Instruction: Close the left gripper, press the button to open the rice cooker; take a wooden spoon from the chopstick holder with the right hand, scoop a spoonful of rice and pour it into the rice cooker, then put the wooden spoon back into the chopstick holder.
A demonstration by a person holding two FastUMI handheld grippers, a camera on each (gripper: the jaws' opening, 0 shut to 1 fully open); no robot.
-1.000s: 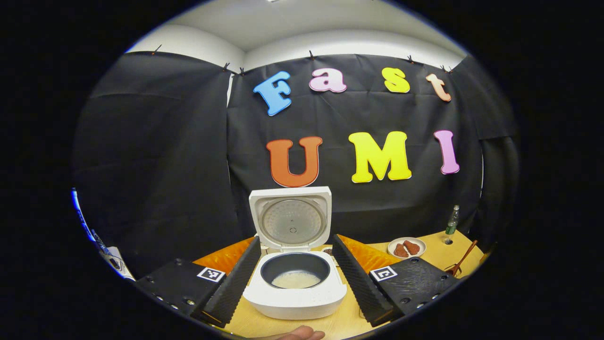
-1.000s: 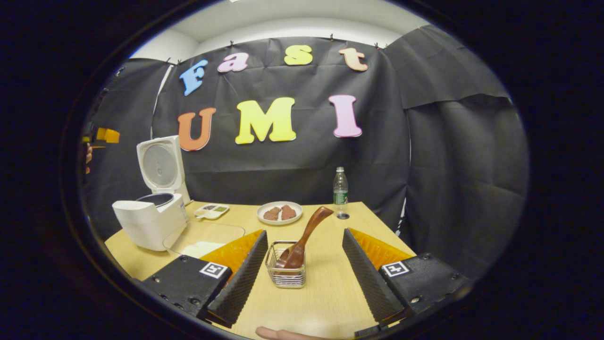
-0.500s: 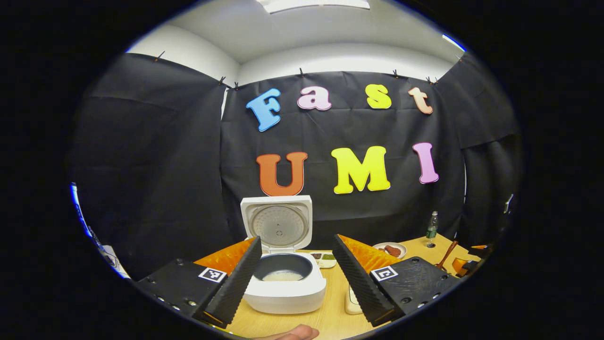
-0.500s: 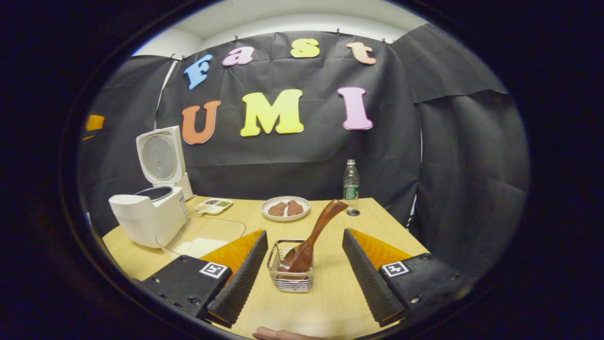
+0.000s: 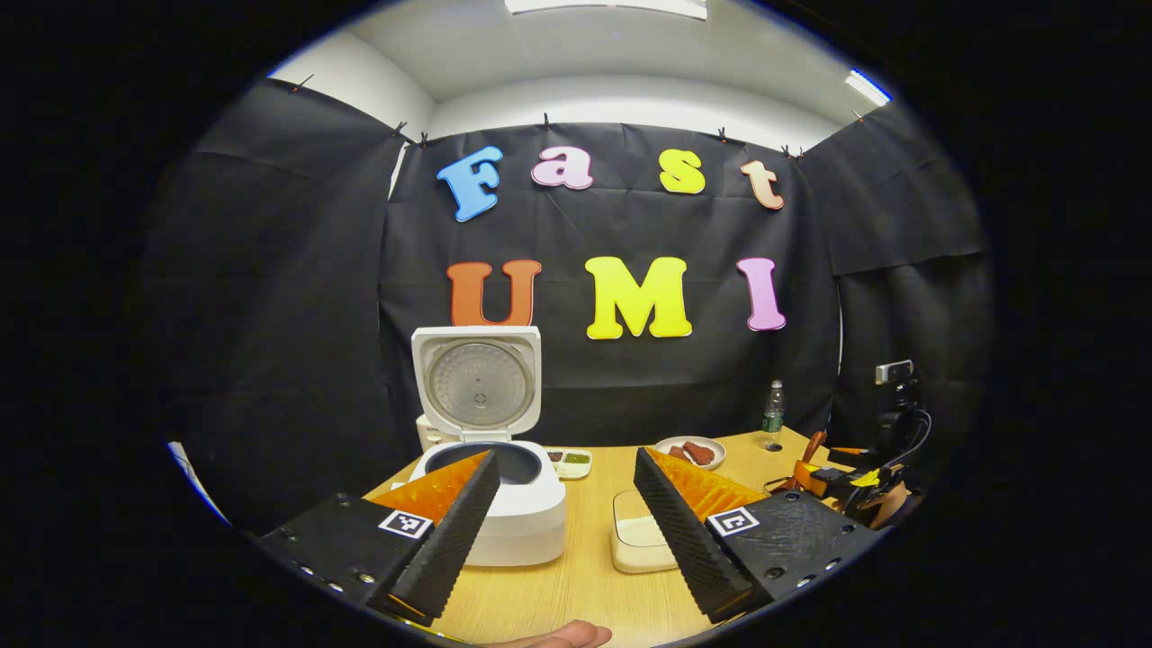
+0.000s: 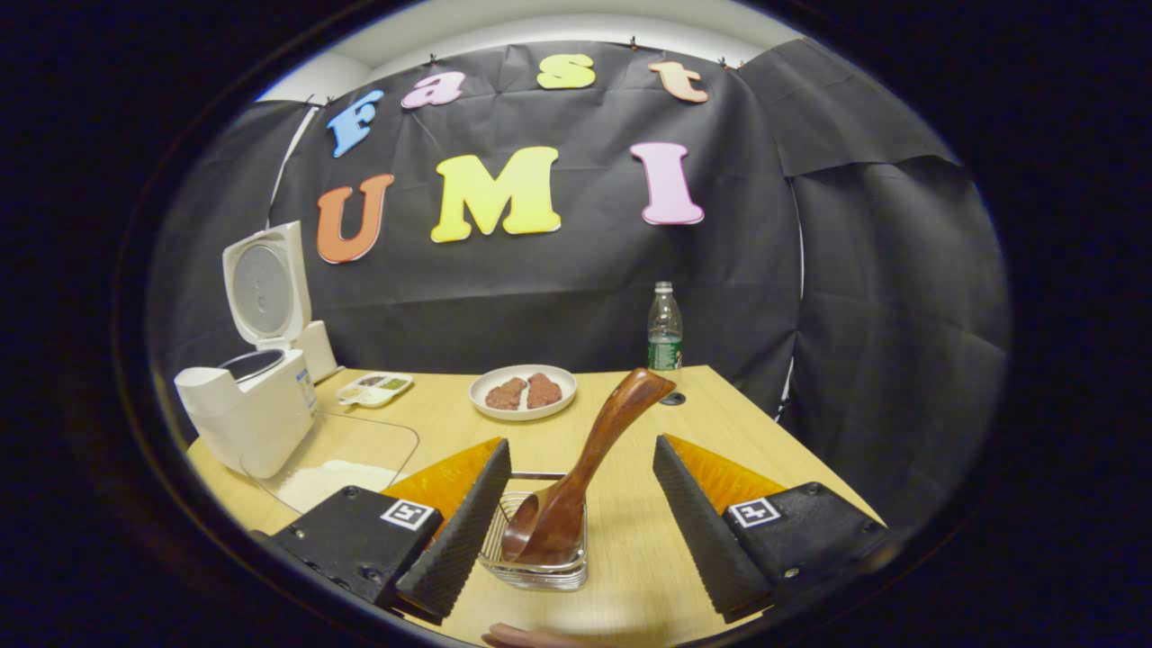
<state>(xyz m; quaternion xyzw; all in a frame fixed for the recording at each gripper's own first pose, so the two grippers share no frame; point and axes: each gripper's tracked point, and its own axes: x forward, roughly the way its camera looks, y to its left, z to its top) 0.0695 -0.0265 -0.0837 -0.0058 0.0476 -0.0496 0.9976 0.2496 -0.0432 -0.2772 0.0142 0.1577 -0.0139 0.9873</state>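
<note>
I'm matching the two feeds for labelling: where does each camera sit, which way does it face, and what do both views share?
Left gripper view: rides on the left gripper, above the table's near edge, facing the open rice cooker and booth wall; its own spread fingers and a fingertip show below.
Right gripper view: rides on the right gripper, low over the table, facing the wooden spoon in the chopstick holder; its fingers are spread either side.
Shared: rice cooker, rice container, plate, bottle.

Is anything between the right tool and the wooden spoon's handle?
Nothing visible: the right tool stands open, and the brown wooden spoon leans in the wire chopstick holder between its fingers, handle free.
</note>
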